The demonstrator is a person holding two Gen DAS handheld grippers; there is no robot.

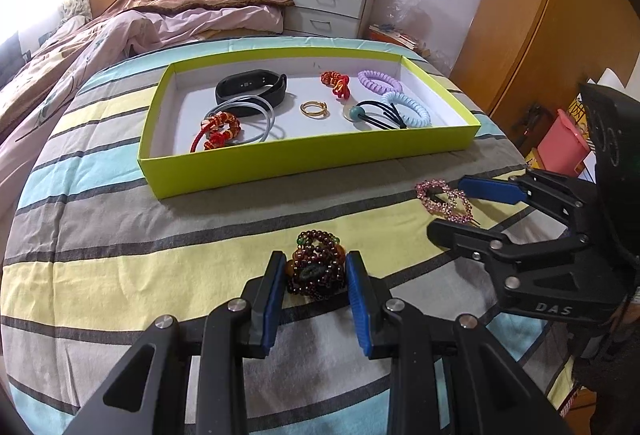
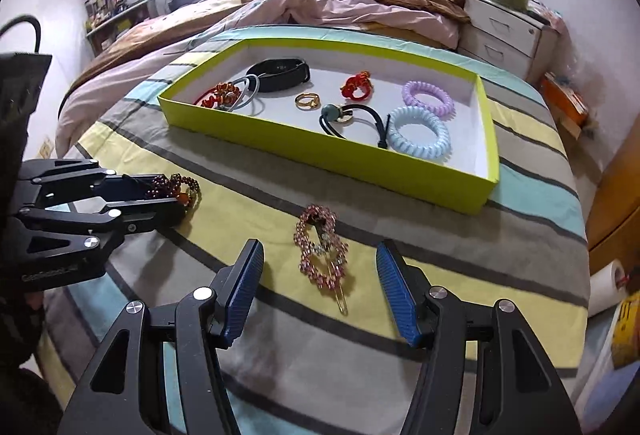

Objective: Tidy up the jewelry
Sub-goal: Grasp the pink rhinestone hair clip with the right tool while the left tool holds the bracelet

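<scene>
The left hand-held gripper (image 1: 316, 275) has its pads narrow around the garnet bead bracelet (image 1: 318, 269) on the bed, apparently touching it. The loose, slippery coil wants a hold across its bunched middle. The right hand-held gripper (image 2: 320, 289) gapes wide, the stiff pink hair clip (image 2: 322, 255) lying between its fingers.

Each camera looks forward, low and near, along its own tongs over the striped bedcover (image 1: 120, 275). Both views share the green tray (image 1: 304, 163) ahead and each other's tongs
</scene>
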